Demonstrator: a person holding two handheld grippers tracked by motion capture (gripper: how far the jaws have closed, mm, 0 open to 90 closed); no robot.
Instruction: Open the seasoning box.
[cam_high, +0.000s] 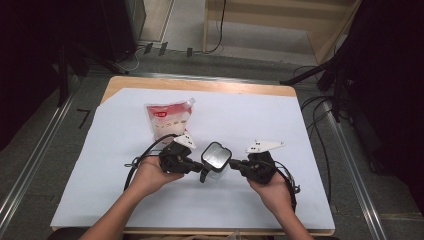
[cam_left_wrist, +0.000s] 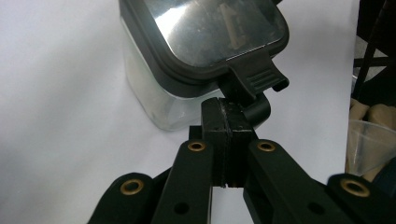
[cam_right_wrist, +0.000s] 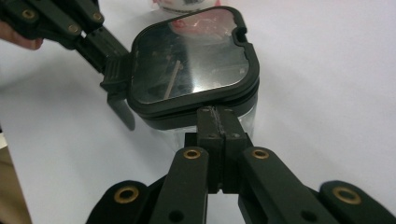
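Note:
A clear square container (cam_high: 216, 159) with a black-rimmed glossy lid (cam_left_wrist: 205, 28) stands on the white sheet between my two grippers. My left gripper (cam_high: 198, 167) is shut, and its closed tips (cam_left_wrist: 229, 109) sit right under the lid's open black latch (cam_left_wrist: 256, 77), with nothing between the pads. From the other side my right gripper (cam_high: 234, 163) is also shut, its tips (cam_right_wrist: 217, 114) against the lid's rim (cam_right_wrist: 196, 100). In the right gripper view the left gripper (cam_right_wrist: 95, 35) meets the hanging latch (cam_right_wrist: 116, 88).
A red-and-white pouch (cam_high: 169, 120) lies on the white sheet (cam_high: 250, 115) behind the container. A clear funnel (cam_left_wrist: 371, 147) stands at the near table edge. Cables and stands lie on the floor around the wooden table (cam_high: 150, 82).

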